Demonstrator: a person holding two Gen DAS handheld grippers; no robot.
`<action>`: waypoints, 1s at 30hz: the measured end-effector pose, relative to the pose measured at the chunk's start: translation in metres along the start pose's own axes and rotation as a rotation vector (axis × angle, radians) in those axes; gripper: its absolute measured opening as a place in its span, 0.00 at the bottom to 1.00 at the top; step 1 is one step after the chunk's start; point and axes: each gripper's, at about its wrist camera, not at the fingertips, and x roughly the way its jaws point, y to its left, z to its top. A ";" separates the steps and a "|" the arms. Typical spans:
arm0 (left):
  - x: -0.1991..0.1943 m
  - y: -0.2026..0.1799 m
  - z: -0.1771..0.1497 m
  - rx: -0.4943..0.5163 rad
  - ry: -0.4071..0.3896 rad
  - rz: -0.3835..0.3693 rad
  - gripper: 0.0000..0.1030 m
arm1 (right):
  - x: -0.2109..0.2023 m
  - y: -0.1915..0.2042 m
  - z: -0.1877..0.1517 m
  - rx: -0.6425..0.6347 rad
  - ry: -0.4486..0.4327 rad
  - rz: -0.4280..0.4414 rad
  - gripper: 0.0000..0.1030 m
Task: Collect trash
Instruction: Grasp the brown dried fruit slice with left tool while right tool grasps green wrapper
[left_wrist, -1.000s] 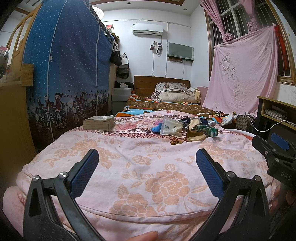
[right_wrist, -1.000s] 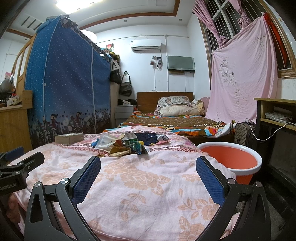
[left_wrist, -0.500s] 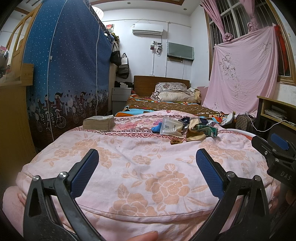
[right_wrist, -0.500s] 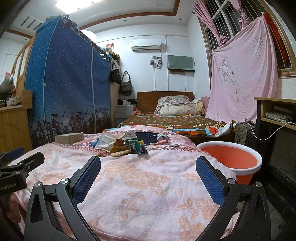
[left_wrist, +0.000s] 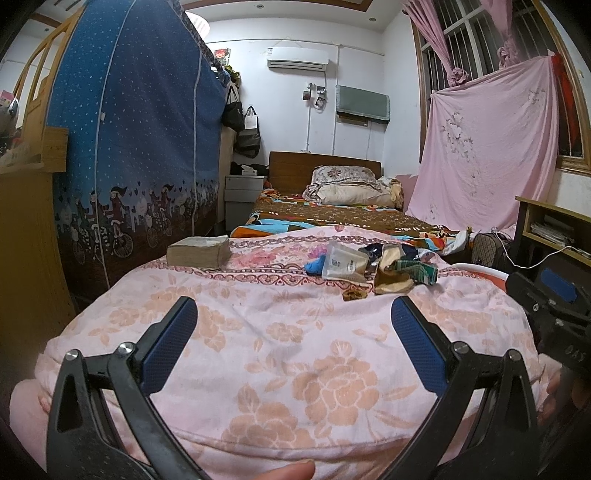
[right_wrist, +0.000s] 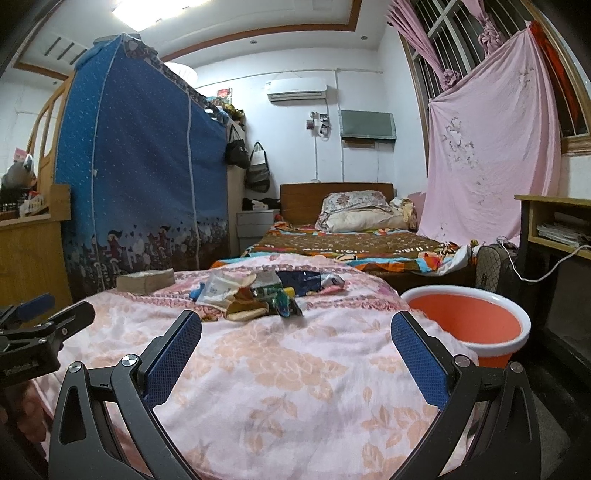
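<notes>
Trash (left_wrist: 373, 264) is lying in a small heap toward the far end of a surface draped in a pink flowered blanket (left_wrist: 295, 354), and it also shows in the right wrist view (right_wrist: 255, 299). The heap is made up of a clear plastic pouch (left_wrist: 341, 263), a tan wrapper (left_wrist: 391, 284), a green crumpled wrapper (left_wrist: 417, 271) and some blue and dark scraps, all touching or overlapping. A small brown scrap (left_wrist: 354, 294) is sitting just in front of the pile.

The left gripper (left_wrist: 294, 334) is hovering low over the near end of the blanket, its jaws spread wide with nothing between them. The right gripper (right_wrist: 296, 338) is hovering beside it in the same way, jaws spread wide and holding nothing. Both are well short of the pile.

An orange basin with a white rim (right_wrist: 467, 319) is standing on the floor just off the blanket's right edge, near the right gripper. A thick old book (left_wrist: 198, 252) is lying on the blanket to the left of the trash, apart from it. Beyond all this, a bed (right_wrist: 354, 243) with a pillow is standing against the far wall.
</notes>
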 end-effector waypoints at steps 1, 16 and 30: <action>0.001 0.000 0.002 0.000 0.000 -0.002 0.89 | 0.001 -0.001 0.003 -0.003 -0.005 0.006 1.00; 0.037 -0.007 0.055 0.009 -0.090 -0.048 0.89 | 0.048 -0.019 0.062 -0.066 -0.031 0.087 1.00; 0.094 -0.025 0.064 0.047 0.062 -0.154 0.80 | 0.128 -0.029 0.076 -0.081 0.151 0.203 0.94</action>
